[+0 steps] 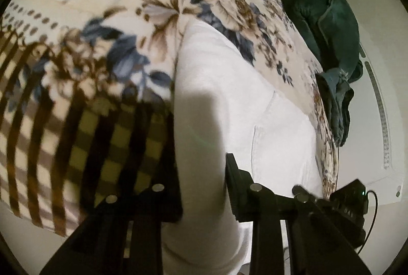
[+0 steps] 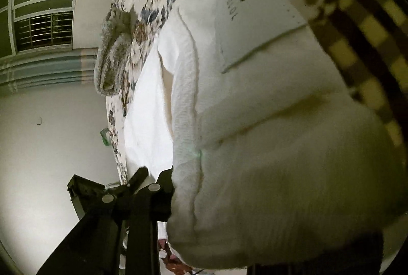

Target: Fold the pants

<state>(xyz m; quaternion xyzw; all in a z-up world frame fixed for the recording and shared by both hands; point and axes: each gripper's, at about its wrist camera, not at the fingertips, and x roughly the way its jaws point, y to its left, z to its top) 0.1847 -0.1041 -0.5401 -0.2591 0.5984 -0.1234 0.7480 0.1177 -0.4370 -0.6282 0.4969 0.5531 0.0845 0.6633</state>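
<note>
The white pants (image 1: 216, 101) lie on a bed covered with a floral and checked blanket (image 1: 84, 45). In the left wrist view my left gripper (image 1: 204, 188) has the white cloth running between its two fingers and is shut on it. In the right wrist view the pants (image 2: 267, 122) fill most of the frame, with the waistband, a patch label (image 2: 257, 20) and a back pocket close to the lens. My right gripper (image 2: 178, 193) is shut on the waistband edge; its right finger is hidden under the cloth.
A dark green garment (image 1: 329, 27) lies on the bed's far right edge. A grey fuzzy towel (image 2: 112, 53) lies on the bed near a barred window (image 2: 43, 30). White walls lie beyond the bed. The other gripper's body (image 1: 349, 201) shows at the lower right of the left wrist view.
</note>
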